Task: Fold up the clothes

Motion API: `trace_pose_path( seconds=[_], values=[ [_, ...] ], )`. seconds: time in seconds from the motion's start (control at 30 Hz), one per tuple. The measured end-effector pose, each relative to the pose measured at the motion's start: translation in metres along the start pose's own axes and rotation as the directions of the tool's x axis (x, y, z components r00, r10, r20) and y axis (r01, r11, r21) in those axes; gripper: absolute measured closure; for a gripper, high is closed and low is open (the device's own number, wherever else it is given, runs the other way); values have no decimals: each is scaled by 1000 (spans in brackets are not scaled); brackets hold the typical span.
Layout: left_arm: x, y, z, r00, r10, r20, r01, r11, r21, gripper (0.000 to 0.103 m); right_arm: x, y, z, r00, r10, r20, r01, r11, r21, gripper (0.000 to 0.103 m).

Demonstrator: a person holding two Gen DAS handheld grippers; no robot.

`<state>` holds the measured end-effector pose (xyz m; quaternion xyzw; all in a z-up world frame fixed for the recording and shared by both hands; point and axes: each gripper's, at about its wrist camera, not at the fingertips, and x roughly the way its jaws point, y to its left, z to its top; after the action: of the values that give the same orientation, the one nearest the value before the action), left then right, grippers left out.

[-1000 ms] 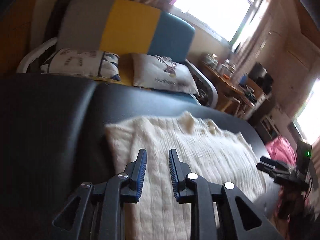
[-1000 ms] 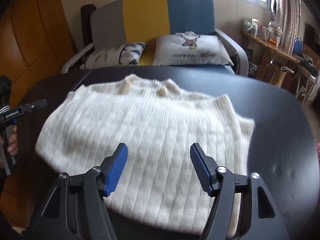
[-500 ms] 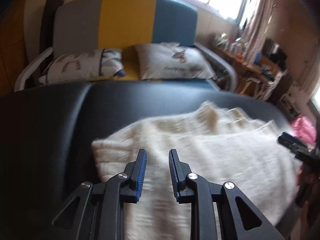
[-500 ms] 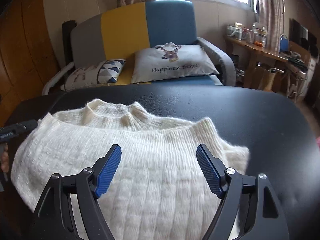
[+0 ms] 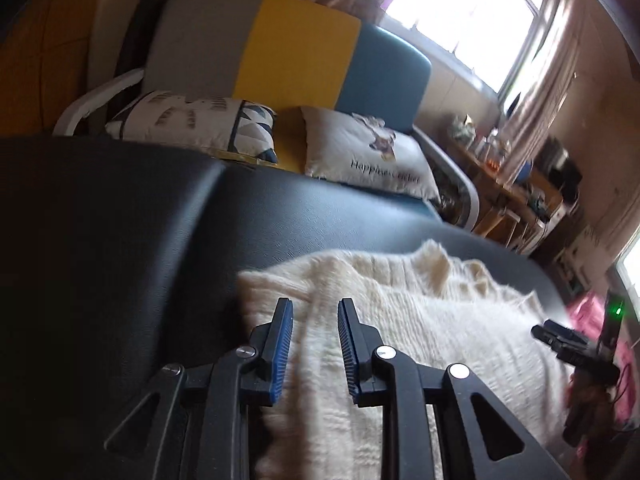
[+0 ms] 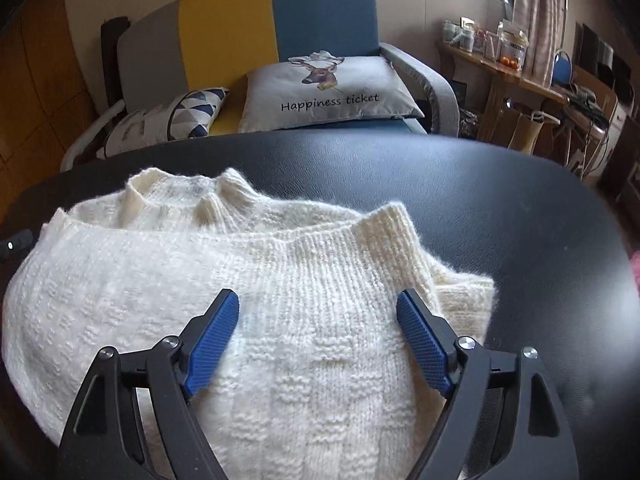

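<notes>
The cream sweater (image 6: pixel 248 300) lies on the black table (image 6: pixel 520 208), its bottom hem folded up toward the collar, so one fold looks done. The right gripper (image 6: pixel 318 328) has just been spreading its jaws and now stands wide open just above the knit near the right edge of the fold; wool lies below the gap, but the pads do not press on it. It has come down and forward over the last second, closer to the ribbed hem. The left gripper (image 5: pixel 314 344) has also dropped nearer, over the sweater's left edge, its jaws unchanged at a narrow gap and gripping nothing. Both being empty and low at opposite sides, the next step is probably to pinch the edges for a second fold.
</notes>
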<state>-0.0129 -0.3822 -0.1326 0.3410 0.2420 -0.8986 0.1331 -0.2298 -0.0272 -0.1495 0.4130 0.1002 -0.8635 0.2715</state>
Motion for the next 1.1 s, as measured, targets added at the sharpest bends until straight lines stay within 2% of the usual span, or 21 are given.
trace_pose_path(
  seconds=[0.13, 0.3, 0.47, 0.57, 0.63, 0.67, 0.77, 0.93, 1.03, 1.1],
  values=[
    [0, -1, 12, 1000, 0, -2, 0, 1000, 6, 80, -6, 9, 11, 1000, -6, 20, 6, 999, -31, 19],
    [14, -33, 20, 1000, -5, -9, 6, 993, 119, 80, -7, 17, 24, 999, -6, 36, 7, 999, -44, 19],
    [39, -62, 22, 999, 5, -40, 4, 970, 243, 80, 1, 18, 32, 999, -13, 34, 15, 999, -50, 19],
    [64, -51, 20, 994, 47, -99, -26, 978, 205, 80, 18, 12, 37, 999, -40, -8, 39, 998, -47, 19],
    [81, -44, 19, 988, 72, -138, -47, 982, 181, 80, 40, 5, 34, 994, -71, -87, 67, 997, -40, 19],
    [78, -41, 19, 989, 60, -133, -37, 986, 164, 80, 49, 2, 31, 991, -68, -117, 65, 997, -33, 18],
    [67, -34, 20, 994, 28, -109, -15, 993, 117, 80, 46, -5, 29, 995, -36, -95, 36, 999, -7, 16],
    [25, -25, 12, 999, 11, -43, -6, 994, 109, 80, -1, -4, 22, 999, 0, -39, 0, 1000, -15, 16],
    [4, -20, 0, 999, -3, -39, 7, 995, 101, 80, -32, -7, 6, 999, 46, -6, -46, 999, -5, 16],
    [-4, -18, -12, 999, 12, -39, -7, 994, 108, 80, -50, -11, -7, 997, 77, 6, -77, 997, 10, 16]
  ],
)
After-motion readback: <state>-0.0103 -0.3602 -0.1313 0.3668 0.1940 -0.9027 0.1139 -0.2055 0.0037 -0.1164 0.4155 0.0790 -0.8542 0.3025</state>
